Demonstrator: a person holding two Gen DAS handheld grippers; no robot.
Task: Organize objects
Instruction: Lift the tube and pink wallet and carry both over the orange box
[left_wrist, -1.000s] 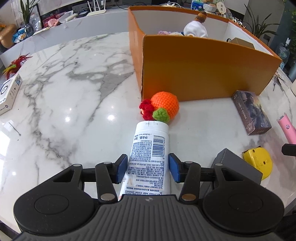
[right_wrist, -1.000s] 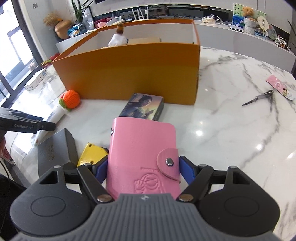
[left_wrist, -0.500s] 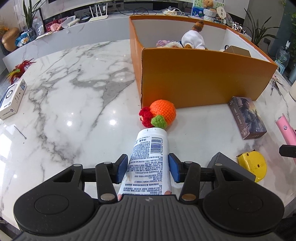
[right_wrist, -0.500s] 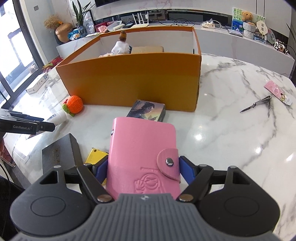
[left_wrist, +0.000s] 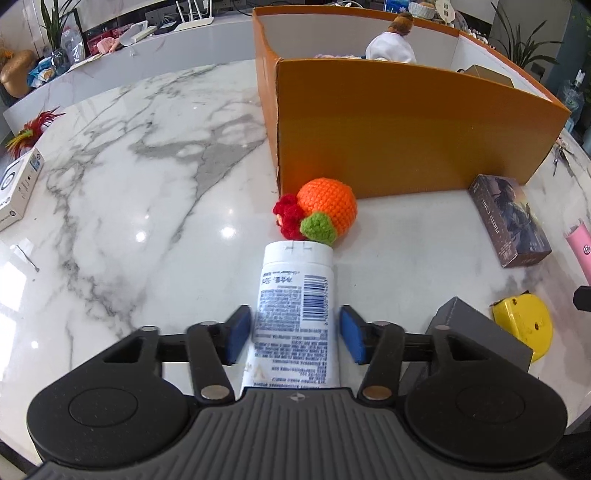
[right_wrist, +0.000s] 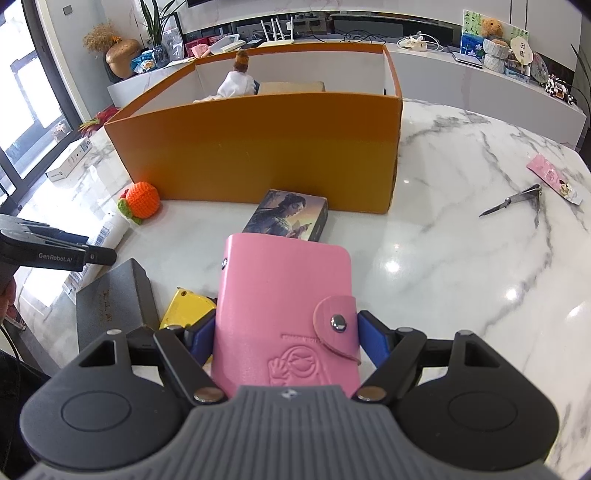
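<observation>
Your right hand-held gripper (right_wrist: 284, 338), clamped on the pink wallet (right_wrist: 284, 317), has risen toward the orange box (right_wrist: 266, 151). Your left hand-held gripper (left_wrist: 293, 334) grips the white tube (left_wrist: 295, 314), also lifted before that box.

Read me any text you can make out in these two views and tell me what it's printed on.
"GenRobot.AI": on the side of the left gripper, seen from the right wrist view.
White tube: barcode and dense small print, too small to read.
Dark card box: lettering along its side, too blurred to read.
Pink wallet: embossed emblem with a line of letters above it, not legible.
White box: small marks, unreadable.
</observation>
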